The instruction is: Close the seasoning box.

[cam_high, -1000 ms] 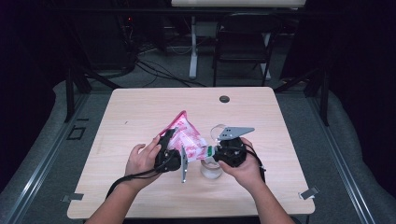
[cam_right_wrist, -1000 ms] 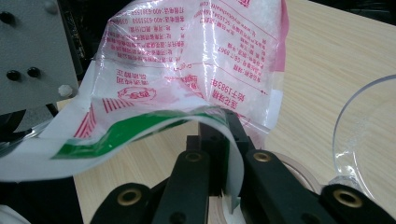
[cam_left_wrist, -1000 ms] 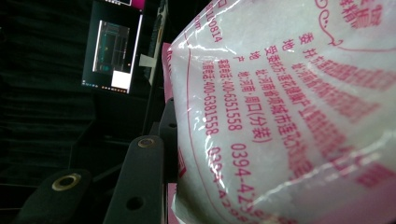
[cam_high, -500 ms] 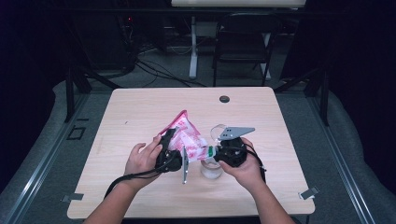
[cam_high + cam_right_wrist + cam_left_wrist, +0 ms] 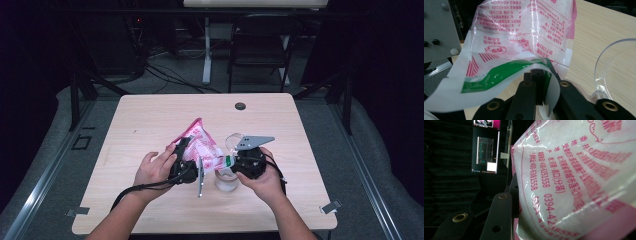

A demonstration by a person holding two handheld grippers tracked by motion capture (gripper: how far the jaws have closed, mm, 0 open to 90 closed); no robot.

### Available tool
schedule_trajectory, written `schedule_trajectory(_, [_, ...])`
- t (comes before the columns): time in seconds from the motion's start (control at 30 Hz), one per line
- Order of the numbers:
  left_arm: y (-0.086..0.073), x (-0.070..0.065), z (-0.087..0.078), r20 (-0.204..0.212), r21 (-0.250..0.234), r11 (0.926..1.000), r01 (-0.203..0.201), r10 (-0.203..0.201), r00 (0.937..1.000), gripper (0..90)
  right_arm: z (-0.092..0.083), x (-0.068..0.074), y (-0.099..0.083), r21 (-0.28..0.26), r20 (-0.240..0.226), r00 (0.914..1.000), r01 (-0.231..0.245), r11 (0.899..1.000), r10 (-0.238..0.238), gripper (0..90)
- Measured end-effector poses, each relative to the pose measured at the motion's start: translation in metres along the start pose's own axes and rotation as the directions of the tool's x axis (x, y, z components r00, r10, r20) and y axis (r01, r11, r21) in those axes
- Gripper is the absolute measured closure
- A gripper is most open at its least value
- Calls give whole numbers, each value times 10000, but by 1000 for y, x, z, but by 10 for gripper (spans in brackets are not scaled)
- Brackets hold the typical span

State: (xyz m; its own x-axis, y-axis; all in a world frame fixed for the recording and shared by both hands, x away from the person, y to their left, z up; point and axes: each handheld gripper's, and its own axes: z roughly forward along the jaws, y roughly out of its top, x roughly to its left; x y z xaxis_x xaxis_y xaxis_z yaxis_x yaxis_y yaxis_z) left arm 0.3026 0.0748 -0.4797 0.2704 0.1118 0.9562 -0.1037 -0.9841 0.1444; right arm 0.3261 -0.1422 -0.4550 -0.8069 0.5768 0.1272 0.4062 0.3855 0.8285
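A pink-and-white plastic bag of white grains [image 5: 199, 141] hangs tilted between both grippers over the front middle of the table. My left gripper [image 5: 182, 151] grips its left side; in the left gripper view the bag [image 5: 579, 180] presses against the black jaws. My right gripper [image 5: 231, 161] pinches the bag's lower right corner, and in the right gripper view the jaws [image 5: 541, 75] are shut on the green-striped open edge [image 5: 506, 71]. A clear cup [image 5: 226, 181] stands on the table just under that corner.
A second clear plastic vessel [image 5: 233, 141] [image 5: 616, 67] sits just behind the right gripper. The wooden table [image 5: 150, 120] has a black round grommet [image 5: 240, 106] near its far edge. A folding chair [image 5: 261, 42] and floor cables lie beyond the table.
Nothing has visibly moved; both grippers hold the bag in the same place over the cup.
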Motion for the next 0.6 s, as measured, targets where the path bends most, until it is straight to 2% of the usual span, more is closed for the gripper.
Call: schedule_trajectory(0.6, [6,2,0,-55,-182,9994,-292,291,9996,658,0,-4,-6,106,-49,9996,-271,9996,272,900])
